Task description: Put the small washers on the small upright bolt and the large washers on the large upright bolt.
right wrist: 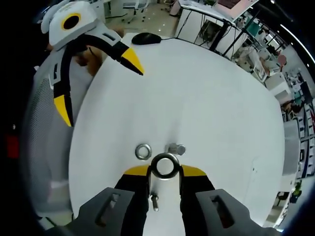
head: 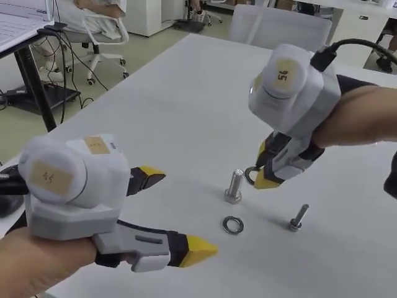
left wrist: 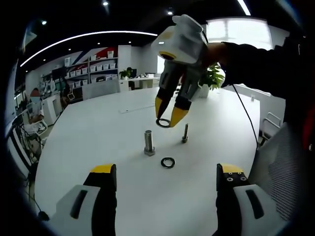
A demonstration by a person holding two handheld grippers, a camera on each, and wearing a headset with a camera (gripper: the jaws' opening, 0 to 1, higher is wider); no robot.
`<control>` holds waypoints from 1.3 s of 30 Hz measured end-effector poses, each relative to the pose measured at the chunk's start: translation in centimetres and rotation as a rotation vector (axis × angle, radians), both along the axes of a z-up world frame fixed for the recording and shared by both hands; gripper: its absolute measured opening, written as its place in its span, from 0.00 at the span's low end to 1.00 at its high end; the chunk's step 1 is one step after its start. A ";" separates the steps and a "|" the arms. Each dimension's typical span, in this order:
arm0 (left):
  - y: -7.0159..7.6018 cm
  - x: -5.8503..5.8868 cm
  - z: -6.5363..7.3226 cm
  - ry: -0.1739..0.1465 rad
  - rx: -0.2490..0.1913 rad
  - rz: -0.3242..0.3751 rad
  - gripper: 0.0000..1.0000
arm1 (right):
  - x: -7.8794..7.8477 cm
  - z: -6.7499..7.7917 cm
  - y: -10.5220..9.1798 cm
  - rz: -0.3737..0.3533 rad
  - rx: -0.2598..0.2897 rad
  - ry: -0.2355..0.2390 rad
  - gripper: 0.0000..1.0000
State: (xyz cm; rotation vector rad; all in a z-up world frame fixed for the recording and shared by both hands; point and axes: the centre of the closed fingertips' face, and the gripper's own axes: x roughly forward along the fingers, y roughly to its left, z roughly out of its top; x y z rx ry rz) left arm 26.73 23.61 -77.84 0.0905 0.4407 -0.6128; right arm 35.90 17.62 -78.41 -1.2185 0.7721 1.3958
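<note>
The large upright bolt (head: 234, 186) stands on the white table, with the small upright bolt (head: 298, 217) to its right. One washer (head: 232, 225) lies flat in front of the large bolt. My right gripper (head: 259, 177) hangs just right of and slightly above the large bolt's top, shut on a large washer (right wrist: 165, 166) held between its yellow tips. The same held washer (left wrist: 164, 122) hangs above the two bolts in the left gripper view. My left gripper (head: 175, 211) stands open at the near left, nothing between its fingers.
The white table (head: 186, 112) stretches away behind the bolts. A black computer mouse (right wrist: 146, 38) lies near its edge. Office chairs (head: 99, 31) and a desk stand on the floor at the far left.
</note>
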 end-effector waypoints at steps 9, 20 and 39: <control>0.1 0.1 0.0 0.006 0.002 0.003 0.83 | 1.4 -0.2 1.4 0.010 0.013 0.001 0.23; 0.2 0.2 -0.5 0.023 0.015 0.003 0.83 | 2.1 -1.2 2.2 0.019 0.007 0.030 0.23; 0.2 0.1 -1.1 0.045 0.024 -0.009 0.83 | 2.5 -2.4 2.5 0.035 -0.030 0.066 0.24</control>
